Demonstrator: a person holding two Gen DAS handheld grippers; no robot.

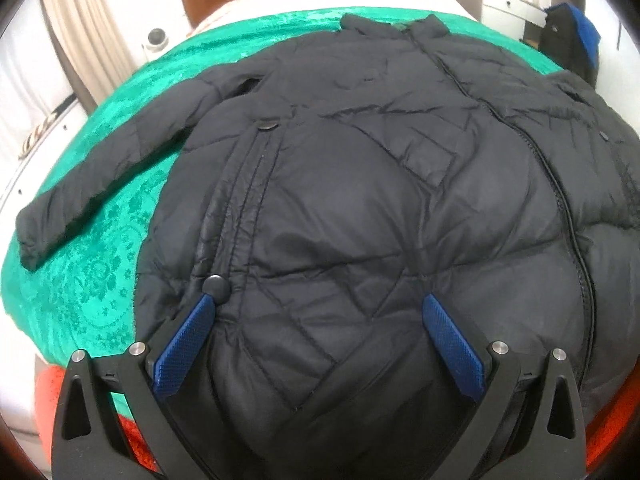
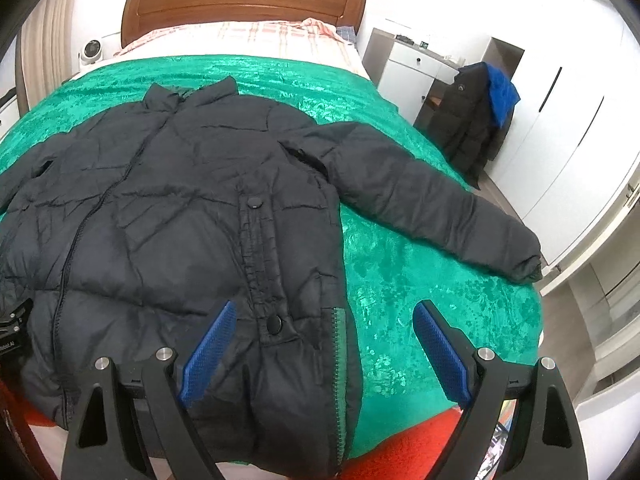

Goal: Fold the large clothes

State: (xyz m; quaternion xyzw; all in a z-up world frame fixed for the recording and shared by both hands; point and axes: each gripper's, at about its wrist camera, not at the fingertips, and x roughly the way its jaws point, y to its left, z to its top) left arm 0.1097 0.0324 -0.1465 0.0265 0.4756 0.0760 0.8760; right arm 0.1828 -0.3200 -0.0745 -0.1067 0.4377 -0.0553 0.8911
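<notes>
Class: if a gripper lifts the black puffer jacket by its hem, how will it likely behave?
The jacket would probably sag and drape, since its sleeve lies limp. Its puffy quilting suggests it is light for its bulk. The smooth-looking shell may slip.

One black puffer jacket (image 2: 192,216) lies on one green bedspread (image 2: 400,272), two snap buttons (image 2: 253,201) show on its pocket flap, and two coats (image 2: 472,120) hang beyond the bed.

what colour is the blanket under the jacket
Bright green blanket with a floral pattern, clearest in the right wrist view.
</notes>
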